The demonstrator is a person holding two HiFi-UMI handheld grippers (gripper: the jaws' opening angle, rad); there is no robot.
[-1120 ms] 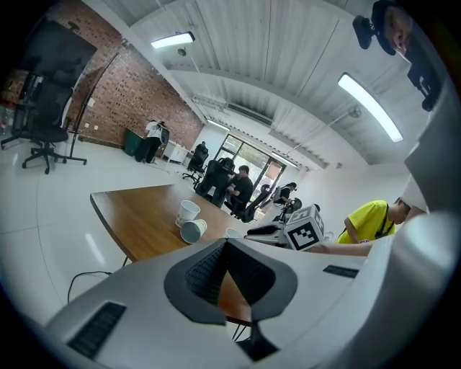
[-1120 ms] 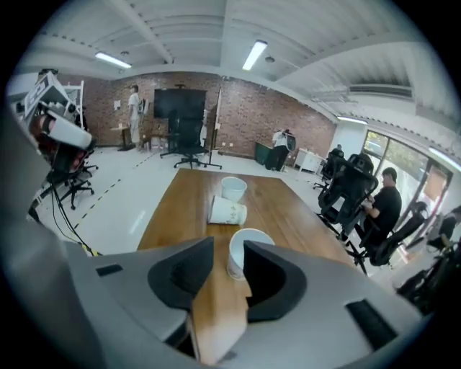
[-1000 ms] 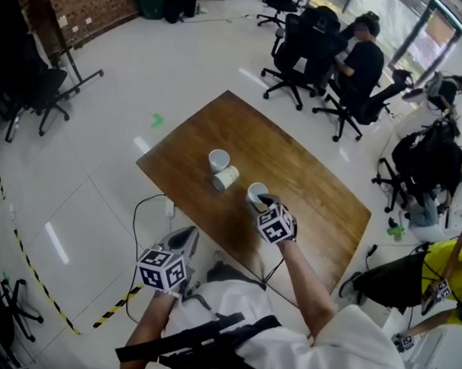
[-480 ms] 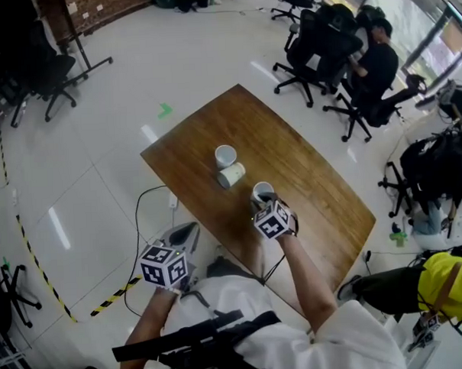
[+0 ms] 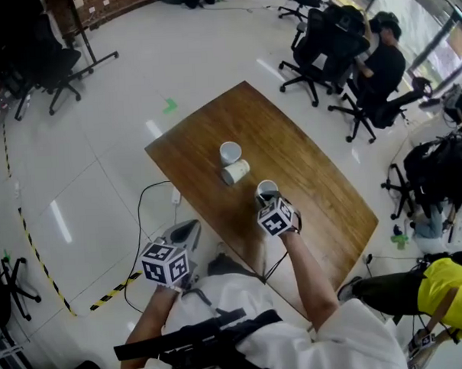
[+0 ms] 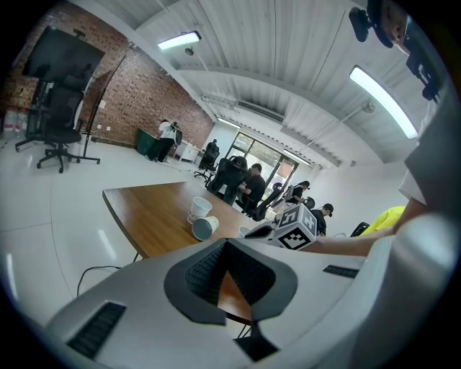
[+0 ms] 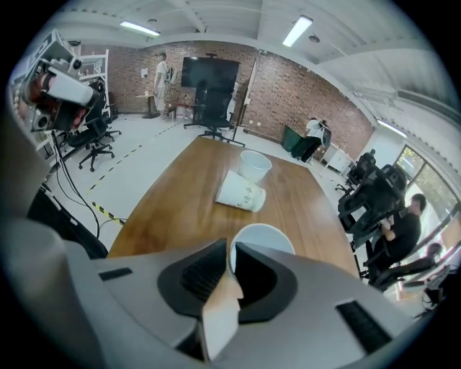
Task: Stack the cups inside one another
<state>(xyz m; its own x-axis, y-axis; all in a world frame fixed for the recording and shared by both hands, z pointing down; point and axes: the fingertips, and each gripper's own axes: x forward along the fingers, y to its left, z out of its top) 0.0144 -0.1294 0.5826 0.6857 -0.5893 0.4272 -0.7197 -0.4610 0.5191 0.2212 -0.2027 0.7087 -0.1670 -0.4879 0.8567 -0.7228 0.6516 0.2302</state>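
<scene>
Three white paper cups are on the brown wooden table (image 5: pixel 323 183). One cup (image 5: pixel 230 152) (image 7: pixel 255 164) stands upright at the far side, and a second cup (image 5: pixel 236 172) (image 7: pixel 241 193) lies on its side just in front of it. The third cup (image 5: pixel 267 189) (image 7: pixel 265 240) stands upright closer to me. My right gripper (image 5: pixel 264 200) (image 7: pixel 230 261) points steeply down over it. Its jaws are closing, with the cup's near wall pinched between them. My left gripper (image 5: pixel 189 231) (image 6: pixel 227 246) hangs off the table's near-left edge, shut on nothing.
A black cable (image 5: pixel 144 214) runs over the white floor beside the table's left edge. Office chairs (image 5: pixel 317 46) and seated people are beyond the far-right side. Yellow-black tape (image 5: pixel 113 296) marks the floor at lower left.
My right gripper has sunk onto the nearest cup and its jaws have narrowed onto the cup's wall. The left gripper has stayed where it was.
</scene>
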